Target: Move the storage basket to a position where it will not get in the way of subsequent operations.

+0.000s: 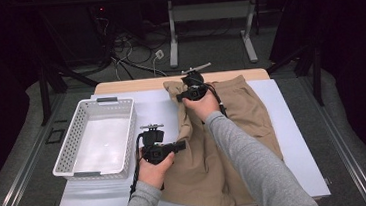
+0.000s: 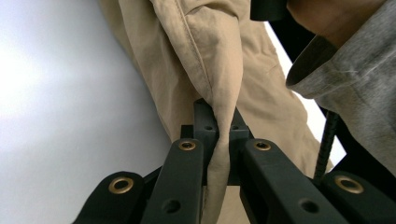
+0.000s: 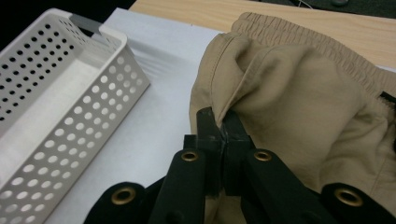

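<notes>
No writing, label, brand mark, number or sign can be read anywhere in these views — not on the tan garment (image 1: 233, 128), not on the white perforated basket (image 1: 74, 142), not on the white sheet covering the worktop (image 1: 294, 138).

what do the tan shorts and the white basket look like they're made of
The tan shorts look like a thin woven fabric, perhaps cotton, matte: they crease softly, show stitched seams and have a gathered elastic waistband. The white basket looks like moulded plastic with a slight sheen: stiff walls pierced by even rows of round holes, with grey handle pieces on its rim. Neither material is certain from looks alone.
</notes>
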`<state>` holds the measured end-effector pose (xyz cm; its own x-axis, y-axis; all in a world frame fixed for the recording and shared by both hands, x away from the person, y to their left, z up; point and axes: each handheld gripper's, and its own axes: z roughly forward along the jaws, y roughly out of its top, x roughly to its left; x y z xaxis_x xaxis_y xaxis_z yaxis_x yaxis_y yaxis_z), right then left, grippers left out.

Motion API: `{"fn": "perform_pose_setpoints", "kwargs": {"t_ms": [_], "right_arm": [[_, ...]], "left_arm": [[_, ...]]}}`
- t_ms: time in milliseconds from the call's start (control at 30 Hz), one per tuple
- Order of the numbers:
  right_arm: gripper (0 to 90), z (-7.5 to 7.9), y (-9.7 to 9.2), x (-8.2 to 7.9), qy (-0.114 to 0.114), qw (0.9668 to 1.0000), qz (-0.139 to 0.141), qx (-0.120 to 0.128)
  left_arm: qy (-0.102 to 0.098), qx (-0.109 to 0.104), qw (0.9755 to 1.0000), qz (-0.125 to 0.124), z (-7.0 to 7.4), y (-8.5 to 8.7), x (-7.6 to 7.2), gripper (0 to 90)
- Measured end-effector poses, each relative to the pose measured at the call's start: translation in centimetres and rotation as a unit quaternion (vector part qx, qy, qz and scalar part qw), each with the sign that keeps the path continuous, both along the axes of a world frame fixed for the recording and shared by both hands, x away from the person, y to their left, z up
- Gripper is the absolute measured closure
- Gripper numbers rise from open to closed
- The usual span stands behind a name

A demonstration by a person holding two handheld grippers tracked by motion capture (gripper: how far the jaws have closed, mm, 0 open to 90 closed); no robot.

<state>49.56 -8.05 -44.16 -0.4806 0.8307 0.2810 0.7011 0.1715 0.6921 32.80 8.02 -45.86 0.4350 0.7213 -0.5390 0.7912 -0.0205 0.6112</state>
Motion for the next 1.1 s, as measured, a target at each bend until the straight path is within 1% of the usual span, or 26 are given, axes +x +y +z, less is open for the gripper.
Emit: {"fn": "perform_pose_setpoints", "kwargs": {"t_ms": [100, 200, 400, 433, 467, 533, 733, 967, 1100], "right_arm": [[88.7, 0.8, -0.5, 0.0, -0.005, 1.0, -0.002, 0.005], [88.7, 1.4, -0.9, 0.1, -0.011, 0.9998, -0.006, 0.013], [88.7, 2.5, -1.9, 0.3, -0.017, 0.9994, -0.014, 0.025], [88.6, 2.7, -2.1, 0.4, -0.015, 0.9994, -0.015, 0.026], [88.7, 2.7, -2.3, 0.4, -0.016, 0.9994, -0.015, 0.026], [88.7, 2.9, -2.8, 0.4, -0.016, 0.9994, -0.019, 0.025], [88.6, 3.0, -4.4, 0.2, -0.021, 0.9991, -0.031, 0.019], [88.7, 3.2, -7.3, 0.0, -0.024, 0.9983, -0.049, 0.02], [88.7, 3.1, -9.1, -0.2, -0.024, 0.9976, -0.061, 0.023]], "left_arm": [[-0.011, 0.006, 0.9999, -0.004, 1.0, -0.3, 0.1, 88.1], [-0.019, 0.008, 0.9998, -0.006, 2.0, -0.4, 0.2, 88.2], [-0.023, -0.002, 0.9997, -0.005, 3.4, -0.5, 0.7, 88.1], [-0.024, 0.0, 0.9997, -0.006, 3.5, -0.7, 0.8, 88.1], [-0.025, 0.001, 0.9997, -0.007, 3.5, -0.8, 0.8, 88.1], [-0.021, 0.001, 0.9997, -0.01, 3.4, -1.2, 0.9, 88.0], [-0.014, -0.008, 0.9997, -0.019, 3.0, -2.5, 1.3, 88.0], [-0.009, -0.016, 0.9994, -0.03, 2.9, -4.5, 1.9, 87.9], [-0.009, -0.015, 0.9991, -0.038, 2.9, -5.9, 2.1, 87.8]]}}
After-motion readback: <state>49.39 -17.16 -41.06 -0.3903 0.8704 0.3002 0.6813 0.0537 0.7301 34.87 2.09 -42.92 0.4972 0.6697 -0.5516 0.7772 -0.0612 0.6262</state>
